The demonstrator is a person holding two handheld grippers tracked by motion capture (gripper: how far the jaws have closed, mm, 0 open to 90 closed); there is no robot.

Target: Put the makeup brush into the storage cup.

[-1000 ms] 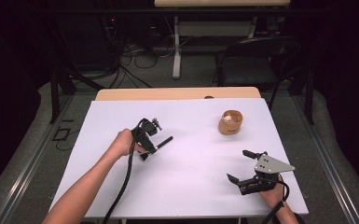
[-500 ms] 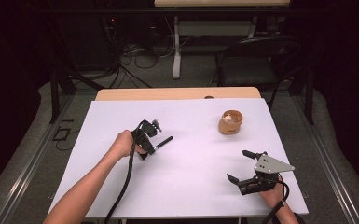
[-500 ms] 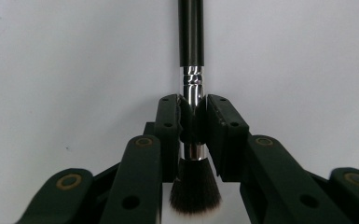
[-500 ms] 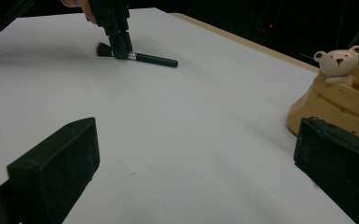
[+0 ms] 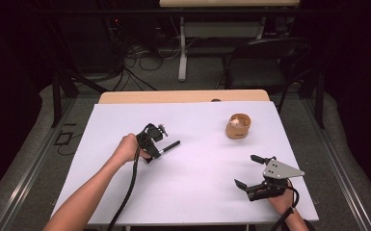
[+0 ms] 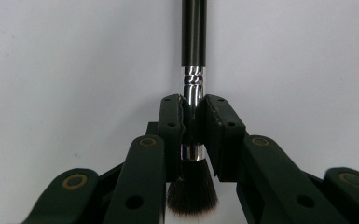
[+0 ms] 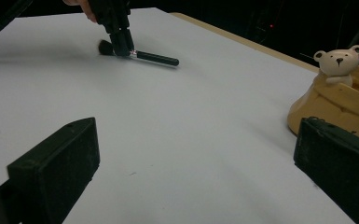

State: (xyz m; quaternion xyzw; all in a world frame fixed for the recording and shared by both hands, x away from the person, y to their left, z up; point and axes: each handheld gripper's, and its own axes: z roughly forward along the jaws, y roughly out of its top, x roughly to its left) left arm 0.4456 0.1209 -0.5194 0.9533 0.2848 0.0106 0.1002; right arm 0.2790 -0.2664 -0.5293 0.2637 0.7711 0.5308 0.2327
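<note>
Brush (image 6: 193, 88) lies flat on white worktop (image 5: 197, 192), left of bear pot (image 5: 238, 126). Left tongs (image 6: 193, 114) have just closed, now clamped on its silver ferrule: grasp made, ready to lift. Right tongs (image 5: 250, 171) wide open, empty.

The makeup brush (image 6: 193, 70) shows a glossy black handle, shiny metal ferrule and soft bristles; the white surface (image 5: 197, 192) looks matt and smooth.
</note>
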